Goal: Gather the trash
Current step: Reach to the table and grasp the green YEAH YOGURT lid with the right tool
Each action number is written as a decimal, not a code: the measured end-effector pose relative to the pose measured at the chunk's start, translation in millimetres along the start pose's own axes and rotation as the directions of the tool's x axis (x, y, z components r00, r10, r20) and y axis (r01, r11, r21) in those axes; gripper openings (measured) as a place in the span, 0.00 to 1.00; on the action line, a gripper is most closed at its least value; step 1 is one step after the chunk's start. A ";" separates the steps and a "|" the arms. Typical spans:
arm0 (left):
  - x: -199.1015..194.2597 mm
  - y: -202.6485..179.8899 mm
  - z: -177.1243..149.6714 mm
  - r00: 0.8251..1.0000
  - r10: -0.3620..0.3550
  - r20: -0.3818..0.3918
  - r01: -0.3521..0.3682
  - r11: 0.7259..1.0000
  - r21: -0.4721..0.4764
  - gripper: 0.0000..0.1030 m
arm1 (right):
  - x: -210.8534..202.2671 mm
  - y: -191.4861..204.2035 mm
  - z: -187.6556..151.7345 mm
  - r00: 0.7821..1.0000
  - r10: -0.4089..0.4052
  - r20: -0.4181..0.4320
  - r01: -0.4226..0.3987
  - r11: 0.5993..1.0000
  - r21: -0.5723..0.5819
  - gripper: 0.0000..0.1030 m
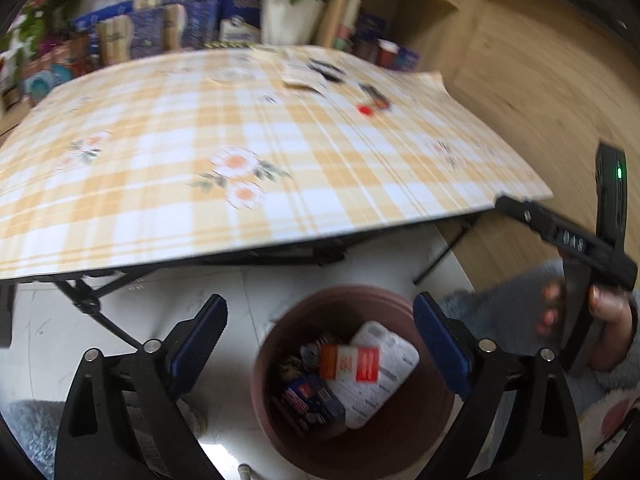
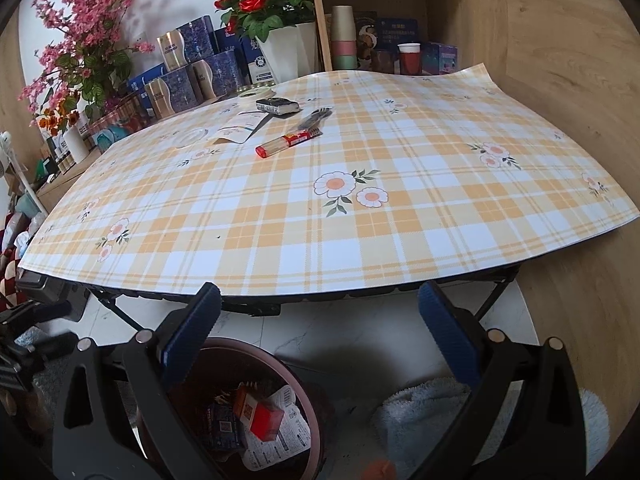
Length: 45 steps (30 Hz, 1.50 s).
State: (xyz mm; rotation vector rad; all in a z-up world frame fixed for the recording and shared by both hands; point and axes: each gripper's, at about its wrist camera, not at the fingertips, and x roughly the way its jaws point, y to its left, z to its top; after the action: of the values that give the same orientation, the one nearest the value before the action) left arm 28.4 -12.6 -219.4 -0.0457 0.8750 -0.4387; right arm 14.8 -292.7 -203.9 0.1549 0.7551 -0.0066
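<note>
A brown round bin (image 1: 424,420) stands on the white floor below the table's near edge. In it lie an orange-red box (image 1: 352,362), a white packet (image 1: 386,380) and a blue wrapper (image 1: 310,400). My left gripper (image 1: 320,308) hangs over the bin, open, with nothing between its blue pads. My right gripper (image 2: 319,292) is open and empty at the table edge, with the bin (image 2: 306,400) low on its left. Far back on the checked tablecloth (image 2: 360,220) lie a red-capped tube (image 2: 286,142), a white packet (image 2: 240,126), a dark wrapper (image 2: 316,116) and a dark case (image 2: 278,105).
Flower pots (image 2: 288,52), blue boxes and a wooden shelf with cups (image 2: 344,36) stand behind the table. Black folding legs (image 1: 96,304) run under its edge. A person's hand (image 1: 608,312) holds the other gripper at the right. A fluffy pale mat (image 2: 420,412) lies on the floor.
</note>
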 end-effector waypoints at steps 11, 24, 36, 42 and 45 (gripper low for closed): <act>-28.1 28.5 29.4 0.984 0.129 0.126 -0.116 0.988 -0.106 0.94 | -13.9 -13.0 10.7 0.995 0.075 0.071 -0.081 0.994 0.074 0.94; -46.2 39.2 82.9 0.952 0.186 0.245 -0.169 0.982 -0.089 0.94 | -0.4 -22.4 40.3 0.999 0.022 0.025 -0.024 0.997 0.074 0.94; -14.2 68.2 142.6 0.936 0.234 0.262 -0.216 0.972 -0.095 0.94 | 40.6 -28.5 134.8 1.000 0.009 0.000 -0.009 1.000 -0.011 0.94; 3.5 89.1 177.3 0.926 0.269 0.266 -0.248 0.962 -0.112 0.94 | 98.8 2.8 231.8 0.999 0.053 -0.010 -0.054 0.990 -0.131 0.94; 9.5 101.4 192.4 0.921 0.282 0.270 -0.254 0.958 -0.134 0.94 | 140.9 36.9 280.0 0.996 0.075 -0.039 -0.082 0.969 -0.231 0.94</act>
State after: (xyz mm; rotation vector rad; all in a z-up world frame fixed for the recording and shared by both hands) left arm 214.0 49.4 -123.9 -0.0748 0.6035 -0.1259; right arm 310.8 -289.1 -94.2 -0.0385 0.7734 0.1598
